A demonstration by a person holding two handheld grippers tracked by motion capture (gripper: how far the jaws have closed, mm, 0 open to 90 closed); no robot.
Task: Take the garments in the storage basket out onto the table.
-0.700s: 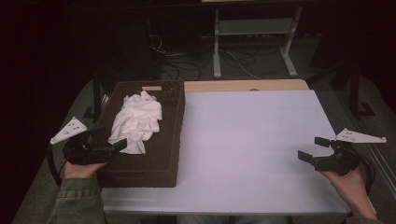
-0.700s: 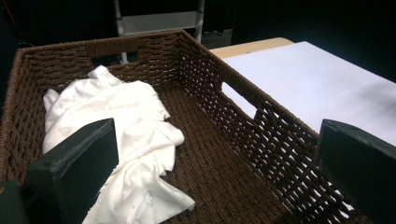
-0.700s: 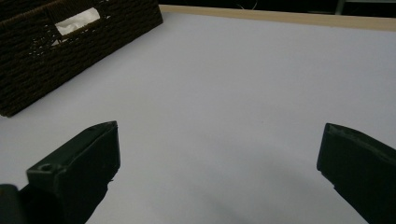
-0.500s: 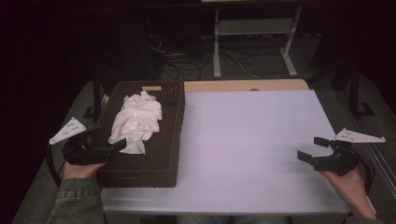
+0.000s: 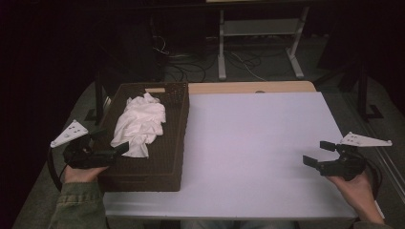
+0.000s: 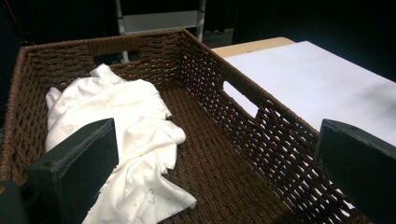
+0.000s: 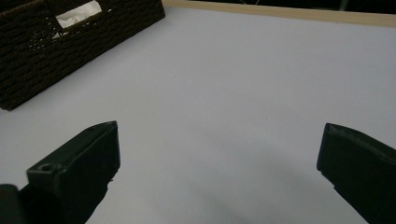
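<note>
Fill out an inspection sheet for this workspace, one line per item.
Surface: white tabletop, wooden strip at far edge.
Job's things: white cloth crumpled inside brown wicker basket at table's left.
Clutter: nothing seen.
Grippers: left gripper open, at the basket's near left, close to the cloth; right gripper open over bare table, holding nothing.
Cables: black cable loops from left gripper; loose wires on floor.
Surroundings: dark room, white metal stand behind table.

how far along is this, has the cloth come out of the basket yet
Nothing looks done: the white cloth lies crumpled inside the brown wicker basket. In hand: the left claw is open at the basket's near-left rim, by the cloth but not gripping it. The right claw hangs open above the bare white tabletop. Grasping and lifting the cloth likely remain.
</note>
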